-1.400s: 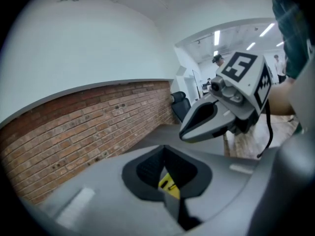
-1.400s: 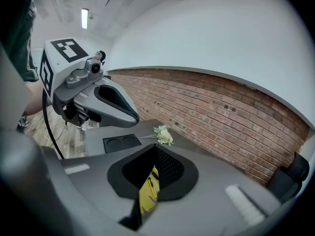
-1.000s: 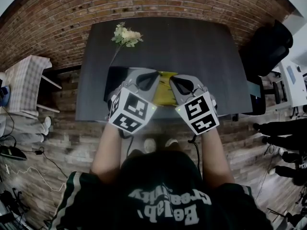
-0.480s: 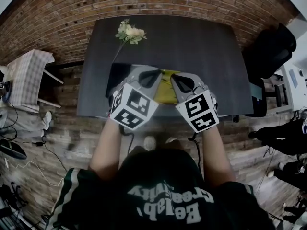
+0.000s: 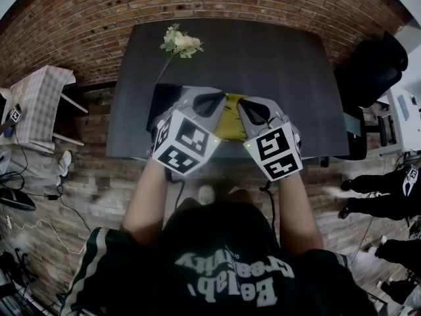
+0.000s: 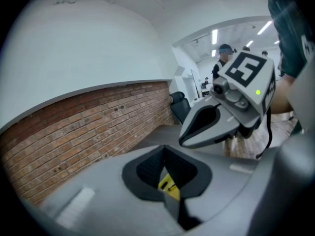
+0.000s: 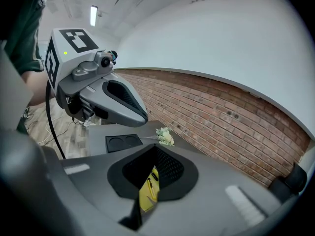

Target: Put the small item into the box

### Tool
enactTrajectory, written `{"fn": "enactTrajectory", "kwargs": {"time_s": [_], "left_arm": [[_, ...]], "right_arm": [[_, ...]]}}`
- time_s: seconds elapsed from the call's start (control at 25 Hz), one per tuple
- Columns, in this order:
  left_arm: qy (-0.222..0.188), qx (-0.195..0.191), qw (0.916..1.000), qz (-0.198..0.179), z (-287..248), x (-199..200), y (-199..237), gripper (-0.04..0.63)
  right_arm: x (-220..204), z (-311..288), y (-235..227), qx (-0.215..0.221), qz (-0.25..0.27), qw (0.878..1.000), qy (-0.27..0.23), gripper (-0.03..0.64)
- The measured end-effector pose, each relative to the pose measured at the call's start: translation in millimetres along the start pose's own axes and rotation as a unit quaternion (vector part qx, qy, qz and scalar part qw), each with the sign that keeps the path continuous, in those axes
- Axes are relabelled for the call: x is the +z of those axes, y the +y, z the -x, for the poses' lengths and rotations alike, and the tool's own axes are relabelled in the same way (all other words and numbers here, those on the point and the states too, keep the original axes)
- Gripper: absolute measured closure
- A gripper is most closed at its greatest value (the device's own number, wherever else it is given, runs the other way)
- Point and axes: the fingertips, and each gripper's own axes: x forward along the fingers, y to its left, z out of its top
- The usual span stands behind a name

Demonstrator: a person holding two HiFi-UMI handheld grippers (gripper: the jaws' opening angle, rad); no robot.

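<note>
A flat yellow item with dark print lies on the dark table near its front edge, between my two grippers. My left gripper hovers at its left side with the jaws closed together. My right gripper is at its right side, also shut. In the left gripper view the yellow item shows through the gap below the closed left gripper. In the right gripper view the yellow item lies under the closed right gripper. Whether either gripper touches the item is hidden.
A black tray with two round recesses lies on the table's left part, partly under my left gripper. A sprig of pale flowers lies at the far left. A brick wall runs behind the table. A black chair stands right.
</note>
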Motion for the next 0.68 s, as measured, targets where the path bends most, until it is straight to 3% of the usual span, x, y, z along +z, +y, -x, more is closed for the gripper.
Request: {"fn": "enactTrajectory", "kwargs": {"time_s": [0.68], "left_arm": [[0.003, -0.009, 1.0000, -0.002, 2.5, -7.2, -7.2, 0.592]], "right_arm": [[-5.7, 0.4, 3.1, -0.008, -0.004, 1.000, 0.005, 0.611]]}}
